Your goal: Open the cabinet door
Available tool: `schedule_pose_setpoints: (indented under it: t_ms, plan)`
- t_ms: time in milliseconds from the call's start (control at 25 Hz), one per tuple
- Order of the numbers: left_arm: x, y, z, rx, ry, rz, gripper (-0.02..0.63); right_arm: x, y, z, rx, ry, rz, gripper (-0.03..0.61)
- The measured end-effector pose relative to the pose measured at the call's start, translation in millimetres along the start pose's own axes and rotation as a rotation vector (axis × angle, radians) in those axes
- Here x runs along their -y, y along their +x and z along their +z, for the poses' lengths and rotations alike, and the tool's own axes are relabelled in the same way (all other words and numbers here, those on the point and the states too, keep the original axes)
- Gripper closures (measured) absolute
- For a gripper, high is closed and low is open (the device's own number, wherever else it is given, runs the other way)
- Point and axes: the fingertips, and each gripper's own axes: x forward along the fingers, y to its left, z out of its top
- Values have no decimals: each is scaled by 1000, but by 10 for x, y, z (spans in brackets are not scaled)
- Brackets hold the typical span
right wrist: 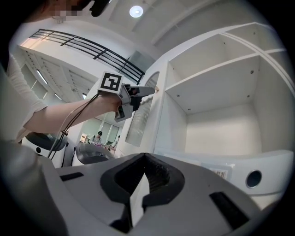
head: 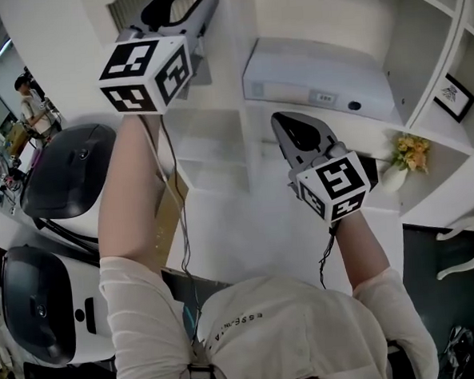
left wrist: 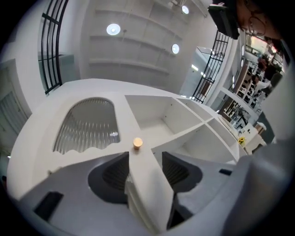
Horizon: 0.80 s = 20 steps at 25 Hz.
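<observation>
Door (left wrist: 120,120) stands swung out from the cabinet (right wrist: 221,124), shelves exposed — opening looks largely done. Left gripper (left wrist: 145,159) has its jaws clamped on the door's free edge, just short of the knob (left wrist: 137,143). Right gripper (right wrist: 144,184) hangs apart from it, jaws together and empty — only widening and letting go seem left.

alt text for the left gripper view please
The left tool grips the edge of an open white door, just short of its small wooden knob. A ribbed glass panel sits in the door at left; white shelves with nothing on them lie to the right.
</observation>
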Motion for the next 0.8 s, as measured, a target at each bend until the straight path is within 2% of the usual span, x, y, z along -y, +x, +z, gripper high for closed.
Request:
schedule_pose_setpoints:
  t_ms: [160,280,480,520,560,680,800]
  plan:
    - [-87,158,216,33,41,4,395,54,-7,-41,-9,4,6,568]
    - [-117,285,303,17,90,5,407,118,-16,-70,-7,26,3,568]
    - [-131,421,244,-21,109,-4,421,204,-78,-82,2,38,-12,568]
    - [-141,439,225,-24,116,4,436,225,-94,-86,2,38,-16,568]
    - [-160,448,217,-19,125,17,483,246,-110,-91,3,39,-21,568]
    - [-194,441,221,1,141,37,497,295,-144,-101,4,43,-33,568]
    - [-190,438,217,-21,135,25,522,297,-153,-109,2,46,-36,568]
